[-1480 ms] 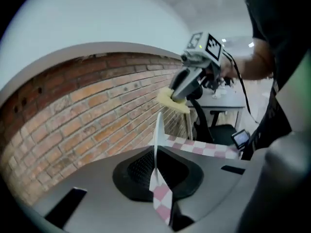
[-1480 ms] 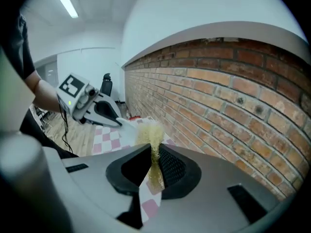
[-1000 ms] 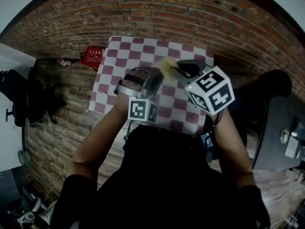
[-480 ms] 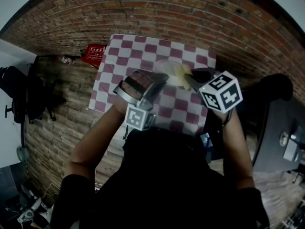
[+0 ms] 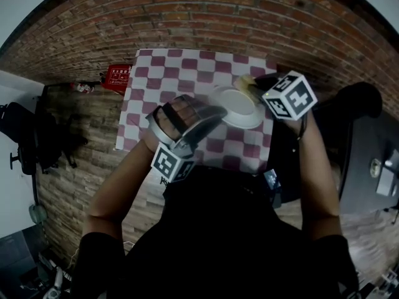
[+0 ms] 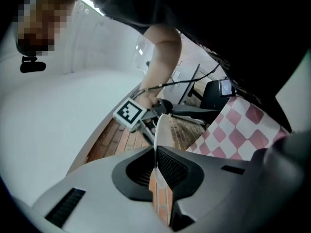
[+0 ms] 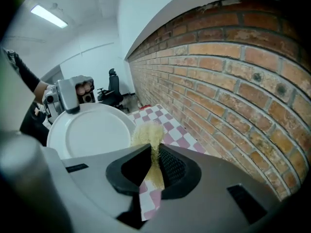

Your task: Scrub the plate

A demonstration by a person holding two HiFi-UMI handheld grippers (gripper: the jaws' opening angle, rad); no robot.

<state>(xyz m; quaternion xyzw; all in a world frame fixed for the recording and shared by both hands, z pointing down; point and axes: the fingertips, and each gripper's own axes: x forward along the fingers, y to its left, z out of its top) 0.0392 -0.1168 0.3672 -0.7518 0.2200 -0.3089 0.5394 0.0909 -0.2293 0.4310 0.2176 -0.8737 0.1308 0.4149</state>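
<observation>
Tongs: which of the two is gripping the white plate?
The left tongs, clamped on the rim of the plate, which they hold edge-on. The right tongs pinch a yellow scrub pad instead.

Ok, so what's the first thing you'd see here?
A white plate is gripped by its rim in the left hand-held gripper, over the pink-checked tablecloth. The right hand-held gripper pinches a yellow sponge right beside the plate's edge.
</observation>
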